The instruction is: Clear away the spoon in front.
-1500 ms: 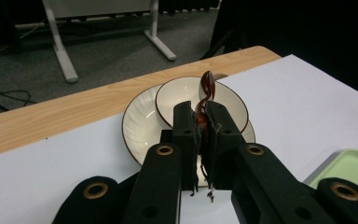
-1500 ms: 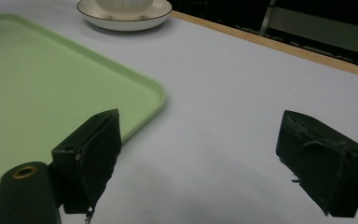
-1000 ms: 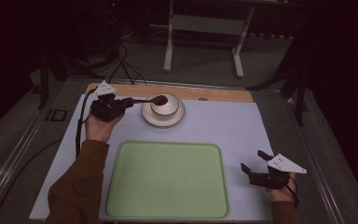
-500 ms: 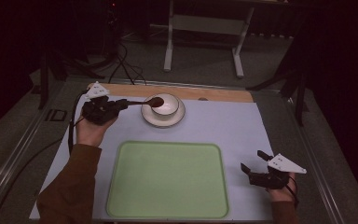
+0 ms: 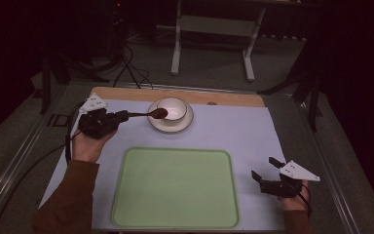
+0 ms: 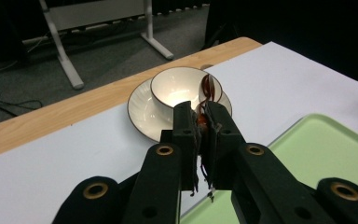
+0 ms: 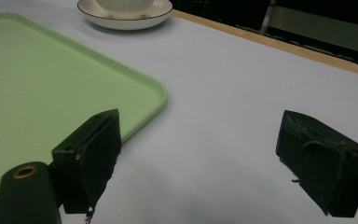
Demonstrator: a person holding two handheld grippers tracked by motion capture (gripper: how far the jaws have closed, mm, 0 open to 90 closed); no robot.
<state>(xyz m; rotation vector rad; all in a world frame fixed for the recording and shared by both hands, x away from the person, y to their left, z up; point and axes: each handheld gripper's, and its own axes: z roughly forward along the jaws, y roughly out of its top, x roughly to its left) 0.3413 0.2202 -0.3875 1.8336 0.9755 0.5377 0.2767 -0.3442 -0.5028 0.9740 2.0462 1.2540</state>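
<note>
A white bowl [image 5: 172, 108] [image 6: 182, 88] sits on a white saucer [image 5: 168, 124] [image 6: 142, 112] [image 7: 121, 18] at the back of the table. My left gripper [image 5: 121, 117] [image 6: 200, 121] is shut on the handle of a brown spoon [image 5: 151, 114] [image 6: 207, 88]. The spoon's head hangs over the bowl's left rim. A green tray [image 5: 175, 187] [image 6: 317, 144] [image 7: 37, 79] lies empty at the front middle. My right gripper [image 5: 265, 170] [image 7: 205, 154] rests open near the tray's right edge, with nothing between its jaws.
A white mat [image 5: 243, 131] covers the table, with a wooden strip [image 5: 224, 97] along the far edge. A black cable [image 5: 34, 161] trails from the left gripper off the table's left side. Metal stand legs [image 5: 209, 44] rise on the floor beyond.
My left gripper has drawn leftward with the spoon, whose head has moved from above the bowl toward its left rim. The right gripper has stayed still.
</note>
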